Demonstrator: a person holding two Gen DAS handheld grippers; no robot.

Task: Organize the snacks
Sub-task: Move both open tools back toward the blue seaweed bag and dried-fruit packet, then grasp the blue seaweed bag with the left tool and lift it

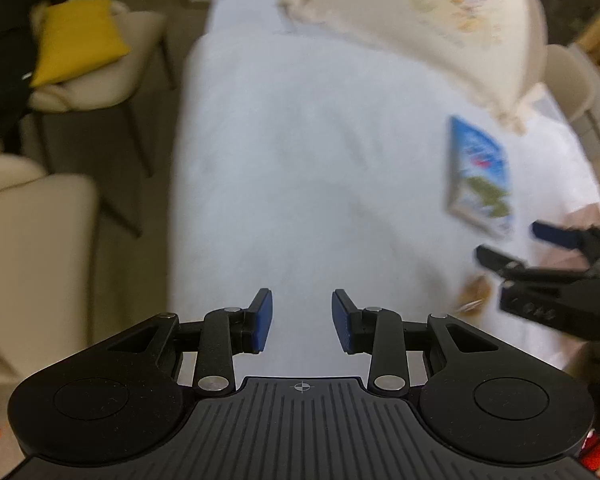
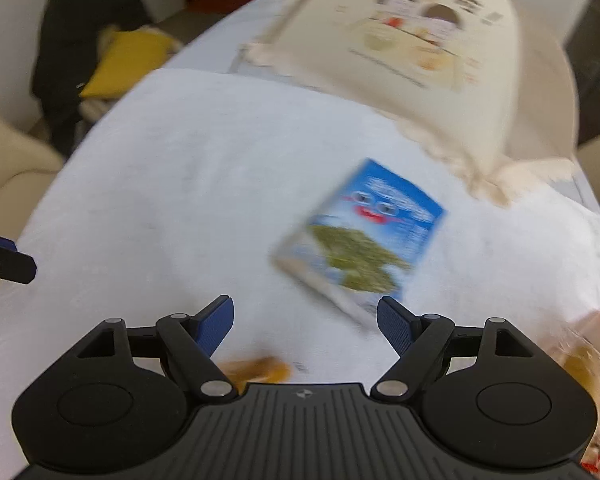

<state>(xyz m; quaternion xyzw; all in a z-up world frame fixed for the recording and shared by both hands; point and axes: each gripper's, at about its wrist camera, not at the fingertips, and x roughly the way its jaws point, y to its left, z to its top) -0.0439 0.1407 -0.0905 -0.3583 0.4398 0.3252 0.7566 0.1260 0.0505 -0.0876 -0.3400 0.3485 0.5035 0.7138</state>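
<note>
Your right tongs (image 2: 306,326) gape wide and empty just short of the blue seaweed snack packet (image 2: 360,240), which lies flat on the white-covered tabletop (image 2: 180,184) near the cream tote bag (image 2: 420,60). Square up to an edge first. Your left tongs (image 1: 302,320) stand narrower, empty. Only the right view shows an orange snack (image 2: 260,372) beneath it.

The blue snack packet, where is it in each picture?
Left wrist view: the blue snack packet lies at right, on the white cloth.
Right wrist view: the packet lies right of centre, just ahead of the jaws.
Shared landmark: the cream printed bag behind it.
</note>
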